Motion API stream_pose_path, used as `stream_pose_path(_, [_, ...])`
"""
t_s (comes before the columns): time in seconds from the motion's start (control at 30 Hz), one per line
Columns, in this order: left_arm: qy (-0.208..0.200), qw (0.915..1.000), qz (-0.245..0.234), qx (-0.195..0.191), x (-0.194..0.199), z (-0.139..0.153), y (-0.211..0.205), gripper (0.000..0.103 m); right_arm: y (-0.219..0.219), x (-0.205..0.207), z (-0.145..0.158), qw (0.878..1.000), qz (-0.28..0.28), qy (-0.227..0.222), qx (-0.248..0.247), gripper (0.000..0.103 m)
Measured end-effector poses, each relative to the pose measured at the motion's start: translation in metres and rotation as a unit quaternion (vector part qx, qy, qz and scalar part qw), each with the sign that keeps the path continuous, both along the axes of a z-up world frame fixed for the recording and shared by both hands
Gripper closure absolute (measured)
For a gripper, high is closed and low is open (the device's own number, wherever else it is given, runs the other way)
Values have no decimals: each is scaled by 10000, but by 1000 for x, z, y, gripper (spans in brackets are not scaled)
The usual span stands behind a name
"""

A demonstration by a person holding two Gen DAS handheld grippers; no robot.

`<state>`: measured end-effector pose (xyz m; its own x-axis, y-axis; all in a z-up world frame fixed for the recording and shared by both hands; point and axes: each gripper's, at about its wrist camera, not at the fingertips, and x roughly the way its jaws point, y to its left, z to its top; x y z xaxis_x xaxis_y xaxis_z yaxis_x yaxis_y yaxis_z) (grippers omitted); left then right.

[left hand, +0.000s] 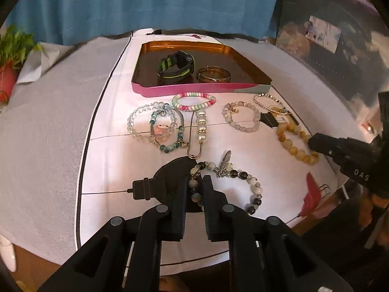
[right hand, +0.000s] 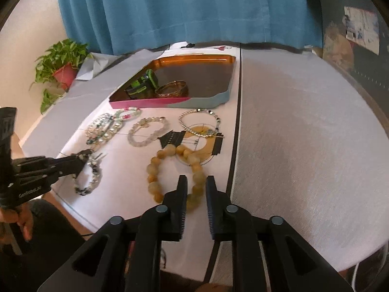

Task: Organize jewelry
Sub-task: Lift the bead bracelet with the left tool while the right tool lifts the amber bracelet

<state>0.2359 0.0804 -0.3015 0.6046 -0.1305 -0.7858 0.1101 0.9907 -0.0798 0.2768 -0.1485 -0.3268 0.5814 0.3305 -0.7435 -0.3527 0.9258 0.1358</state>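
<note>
A pink-edged tray (left hand: 170, 90) holds a green-black watch (left hand: 176, 67) and a gold bangle (left hand: 213, 74); the tray also shows in the right wrist view (right hand: 145, 102). Several bracelets lie on the white cloth before it. My left gripper (left hand: 195, 182) has its fingers around one side of a black-and-white beaded bracelet with a feather charm (left hand: 252, 189), close on the beads. My right gripper (right hand: 196, 182) has its fingers around the near beads of a yellow stone bracelet (right hand: 155, 177), with a gap left at the sides.
A pearl pin (left hand: 201, 126), clear and teal bracelets (left hand: 155, 126), a pastel bracelet (left hand: 194, 101), a pale stone bracelet (left hand: 240, 119) and a chain (right hand: 194, 121) lie nearby. A potted plant (right hand: 60, 68) stands at the left. A blue curtain (right hand: 189, 9) hangs behind.
</note>
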Motion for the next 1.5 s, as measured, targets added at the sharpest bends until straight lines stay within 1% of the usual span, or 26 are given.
stream_pose_path(0.03, [0, 10000, 2, 29, 1, 0, 0, 90, 0, 1, -1, 10000, 12, 23, 15, 75])
stream_pose_path(0.1, [-10, 10000, -4, 74, 1, 0, -1, 90, 1, 2, -2, 10000, 18, 14, 26, 67])
stream_pose_path(0.17, [-29, 9999, 7, 113, 2, -1, -1, 90, 5, 1, -2, 9999, 60, -57, -74, 65])
stream_pose_path(0.23, [-35, 9998, 70, 155, 4, -1, -3, 90, 11, -2, -3, 9992, 131, -184, -320, 64])
stream_pose_path(0.33, [-67, 9989, 342, 325, 5, -1, -5, 88, 21, -8, -6, 9961, 277, -483, -683, 64])
stream_pose_path(0.43, [-119, 9981, 514, 327, 5, -1, -5, 88, 18, -8, -7, 9964, 276, -508, -625, 65])
stream_pose_path(0.47, [-128, 9980, 531, 306, 5, -1, -4, 90, 19, -9, -7, 9959, 316, -520, -673, 67])
stream_pose_path(0.5, [-149, 9981, 530, 265, 5, -2, -4, 92, 21, -9, -7, 9956, 364, -525, -687, 73])
stream_pose_path(0.53, [-171, 9981, 529, 251, 4, -2, -4, 93, 23, -9, -7, 9954, 417, -523, -689, 77])
stream_pose_path(0.57, [-211, 9980, 538, 268, 4, -2, -4, 93, 26, -10, -6, 9948, 456, -541, -732, 85])
stream_pose_path(0.6, [-262, 9974, 609, 267, 3, -3, -3, 93, 28, -11, -6, 9945, 450, -560, -765, 89])
stream_pose_path(0.67, [-375, 9966, 707, 206, 0, -5, -1, 93, 28, -12, -7, 9954, 332, -562, -695, 89])
stream_pose_path(0.73, [-480, 9964, 665, 225, -3, -6, -1, 93, 25, -11, -7, 9967, 236, -530, -573, 89])
stream_pose_path(0.83, [-568, 9963, 635, 92, -6, -7, 2, 93, 23, -13, -7, 9978, 210, -470, -407, 89])
stream_pose_path(0.9, [-586, 9965, 587, -93, -7, -7, 6, 85, 22, -13, -6, 9983, 240, -436, -314, 89])
stream_pose_path(0.93, [-591, 9966, 534, -221, -8, -7, 8, 84, 21, -13, -7, 9986, 216, -418, -258, 89])
stream_pose_path(1.0, [-589, 9966, 490, -296, -10, -7, 9, 84, 20, -12, -7, 9988, 192, -404, -212, 89])
stream_pose_path(1.07, [-637, 9963, 444, -374, -12, -8, 12, 84, 21, -13, -8, 9984, 233, -446, -272, 89])
stream_pose_path(1.1, [-670, 9960, 413, -416, -14, -9, 13, 85, 22, -14, -8, 9980, 260, -477, -313, 89])
stream_pose_path(1.13, [-682, 9960, 381, -422, -14, -9, 13, 87, 23, -14, -8, 9976, 289, -511, -369, 89])
stream_pose_path(1.17, [-683, 9961, 371, -407, -15, -9, 14, 92, 25, -15, -8, 9971, 313, -546, -436, 89])
stream_pose_path(1.23, [-677, 9960, 370, -453, -14, -9, 17, 96, 26, -15, -8, 9967, 331, -561, -480, 89])
stream_pose_path(1.33, [-653, 9945, 373, -727, -13, -9, 24, 97, 23, -16, -8, 9971, 201, -565, -461, 89])
stream_pose_path(1.4, [-694, 9931, 387, -858, -13, -11, 26, 97, 20, -17, -8, 9981, 120, -511, -326, 89])
stream_pose_path(1.5, [-732, 9926, 476, -843, -13, -11, 24, 97, 21, -18, -7, 9982, 81, -478, -366, 89])
